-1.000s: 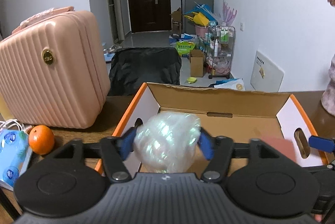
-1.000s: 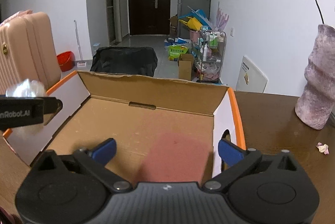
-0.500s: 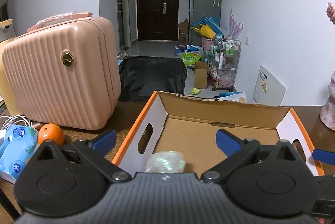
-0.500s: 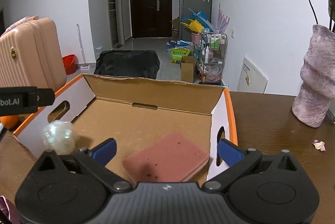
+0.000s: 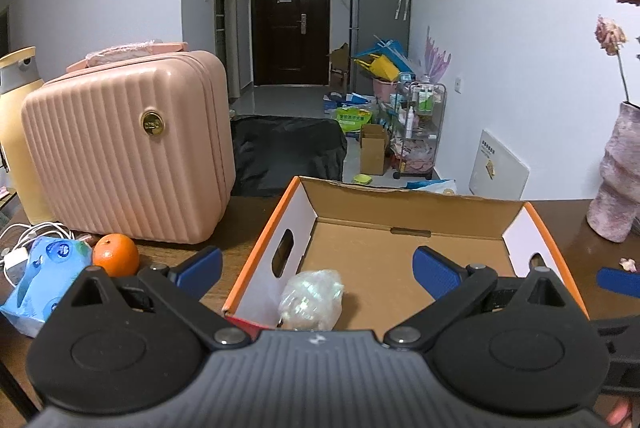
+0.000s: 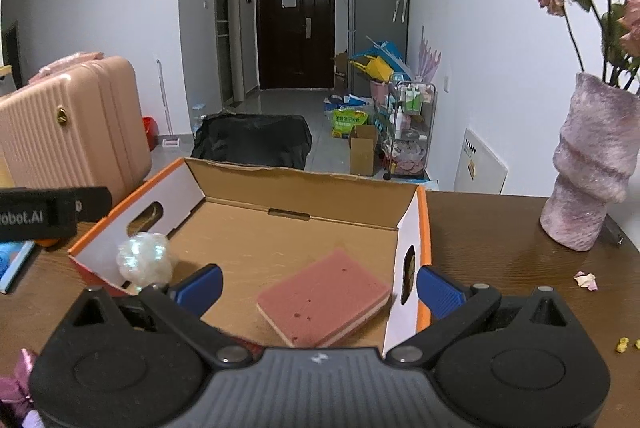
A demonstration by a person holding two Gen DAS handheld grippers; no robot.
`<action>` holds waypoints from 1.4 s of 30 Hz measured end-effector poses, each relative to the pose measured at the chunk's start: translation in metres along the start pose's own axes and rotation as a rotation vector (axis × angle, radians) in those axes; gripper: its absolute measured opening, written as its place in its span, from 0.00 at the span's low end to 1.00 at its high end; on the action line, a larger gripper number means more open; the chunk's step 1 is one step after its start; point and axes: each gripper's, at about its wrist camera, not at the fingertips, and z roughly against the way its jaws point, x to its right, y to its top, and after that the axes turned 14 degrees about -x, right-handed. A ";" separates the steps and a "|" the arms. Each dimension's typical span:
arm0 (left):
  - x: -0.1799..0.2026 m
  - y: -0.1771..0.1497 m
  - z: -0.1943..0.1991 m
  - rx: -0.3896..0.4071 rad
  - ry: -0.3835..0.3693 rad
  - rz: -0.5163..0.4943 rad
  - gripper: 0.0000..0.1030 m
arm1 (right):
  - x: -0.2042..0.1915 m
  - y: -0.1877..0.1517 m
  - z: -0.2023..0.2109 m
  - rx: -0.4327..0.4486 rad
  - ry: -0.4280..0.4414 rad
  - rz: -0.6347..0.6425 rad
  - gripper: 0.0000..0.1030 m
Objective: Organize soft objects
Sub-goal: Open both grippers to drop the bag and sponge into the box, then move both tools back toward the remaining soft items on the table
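Left gripper (image 5: 316, 266): jaws spread wide, nothing between the pads.
Right gripper (image 6: 318, 284): jaws spread wide, empty.
Cardboard box (image 6: 280, 184): open, on the wooden table (image 6: 500, 248).
Crumpled plastic bag (image 5: 312, 298): inside box, near-left corner.
Pink sponge (image 6: 324, 302): flat on box floor, near-right.
Pink suitcase (image 5: 128, 156): left of box.

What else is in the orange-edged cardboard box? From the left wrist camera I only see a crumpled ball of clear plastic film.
Observer: A flat pink rectangular sponge lies on the floor of the cardboard box, near its right wall.
Visitor: Is the other gripper holding it?
Observer: No. The right gripper has its jaws open, and the sponge lies unheld.
Visitor: Anything beyond the pink ribbed suitcase?
Observer: A red bucket stands on the floor by the wall.
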 end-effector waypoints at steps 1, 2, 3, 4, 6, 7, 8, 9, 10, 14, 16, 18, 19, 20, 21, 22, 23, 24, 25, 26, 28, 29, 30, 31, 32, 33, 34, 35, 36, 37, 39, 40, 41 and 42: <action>-0.001 -0.002 0.003 0.001 -0.002 -0.001 1.00 | 0.000 -0.002 0.004 0.005 0.002 0.000 1.00; -0.002 -0.004 0.007 0.003 -0.004 -0.001 1.00 | 0.001 -0.004 0.008 0.009 0.003 0.000 1.00; -0.003 -0.006 0.011 0.004 -0.006 -0.003 1.00 | 0.001 -0.005 0.013 0.013 0.003 -0.002 1.00; -0.004 -0.008 0.015 0.006 -0.007 -0.004 1.00 | 0.002 -0.007 0.017 0.016 0.002 -0.004 1.00; -0.006 -0.012 0.022 0.012 -0.009 -0.006 1.00 | 0.003 -0.011 0.025 0.024 0.003 -0.008 1.00; -0.007 -0.014 0.027 0.014 -0.011 -0.006 1.00 | 0.002 -0.013 0.029 0.027 0.002 -0.009 1.00; -0.008 -0.016 0.030 0.015 -0.014 -0.007 1.00 | 0.002 -0.015 0.032 0.031 0.001 -0.012 1.00; -0.009 -0.018 0.035 0.017 -0.016 -0.008 1.00 | 0.003 -0.017 0.036 0.034 0.000 -0.014 1.00; -0.011 -0.019 0.038 0.018 -0.016 -0.008 1.00 | 0.003 -0.019 0.040 0.036 -0.001 -0.016 1.00; -0.014 -0.029 0.053 0.026 -0.022 -0.015 1.00 | 0.001 -0.029 0.055 0.049 -0.006 -0.015 1.00; -0.017 -0.035 0.060 0.027 -0.025 -0.016 1.00 | 0.001 -0.035 0.063 0.055 -0.005 -0.017 1.00; -0.020 -0.041 0.068 0.029 -0.035 -0.015 1.00 | 0.000 -0.041 0.071 0.062 -0.002 -0.018 1.00; -0.021 -0.045 0.072 0.032 -0.040 -0.015 1.00 | 0.000 -0.045 0.075 0.065 -0.002 -0.017 1.00; -0.023 -0.048 0.075 0.033 -0.044 -0.014 1.00 | 0.000 -0.048 0.079 0.068 -0.003 -0.016 1.00; -0.024 -0.051 0.079 0.035 -0.048 -0.014 1.00 | -0.001 -0.051 0.083 0.071 -0.001 -0.015 1.00; -0.026 -0.054 0.083 0.036 -0.053 -0.015 1.00 | -0.001 -0.054 0.087 0.074 0.001 -0.016 1.00; -0.026 -0.057 0.086 0.037 -0.056 -0.016 1.00 | -0.002 -0.057 0.091 0.077 0.002 -0.017 1.00; -0.027 -0.061 0.090 0.040 -0.058 -0.018 1.00 | -0.003 -0.061 0.094 0.080 0.003 -0.018 1.00; -0.028 -0.064 0.094 0.044 -0.062 -0.018 1.00 | -0.003 -0.064 0.098 0.083 0.004 -0.018 1.00; -0.029 -0.067 0.098 0.046 -0.067 -0.018 1.00 | -0.005 -0.067 0.102 0.085 0.005 -0.019 1.00; -0.032 -0.072 0.106 0.050 -0.077 -0.016 1.00 | -0.007 -0.073 0.109 0.091 0.008 -0.020 1.00; -0.033 -0.075 0.111 0.057 -0.083 -0.015 1.00 | -0.007 -0.077 0.113 0.093 0.010 -0.020 1.00; -0.035 -0.080 0.116 0.067 -0.090 -0.016 1.00 | -0.008 -0.079 0.117 0.095 0.013 -0.022 1.00; -0.035 -0.083 0.121 0.076 -0.091 -0.018 1.00 | -0.009 -0.083 0.121 0.098 0.016 -0.022 1.00; -0.036 -0.087 0.125 0.083 -0.091 -0.021 1.00 | -0.010 -0.086 0.125 0.101 0.017 -0.022 1.00; -0.037 -0.090 0.129 0.089 -0.093 -0.024 1.00 | -0.011 -0.090 0.129 0.104 0.018 -0.021 1.00; -0.038 -0.095 0.133 0.095 -0.093 -0.028 1.00 | -0.013 -0.093 0.132 0.107 0.017 -0.020 1.00; -0.039 -0.098 0.137 0.100 -0.090 -0.030 1.00 | -0.014 -0.097 0.135 0.110 0.017 -0.017 1.00; -0.040 -0.103 0.141 0.105 -0.090 -0.032 1.00 | -0.014 -0.102 0.139 0.112 0.017 -0.019 1.00; -0.041 -0.106 0.145 0.107 -0.092 -0.033 1.00 | -0.015 -0.105 0.142 0.114 0.018 -0.019 1.00; -0.043 -0.114 0.151 0.110 -0.092 -0.032 1.00 | -0.016 -0.112 0.149 0.118 0.016 -0.018 1.00; -0.044 -0.117 0.154 0.112 -0.095 -0.034 1.00 | -0.018 -0.117 0.152 0.121 0.015 -0.015 1.00; -0.045 -0.121 0.157 0.115 -0.095 -0.035 1.00 | -0.019 -0.121 0.156 0.124 0.015 -0.012 1.00; -0.046 -0.125 0.159 0.119 -0.092 -0.036 1.00 | -0.021 -0.126 0.159 0.127 0.014 -0.009 1.00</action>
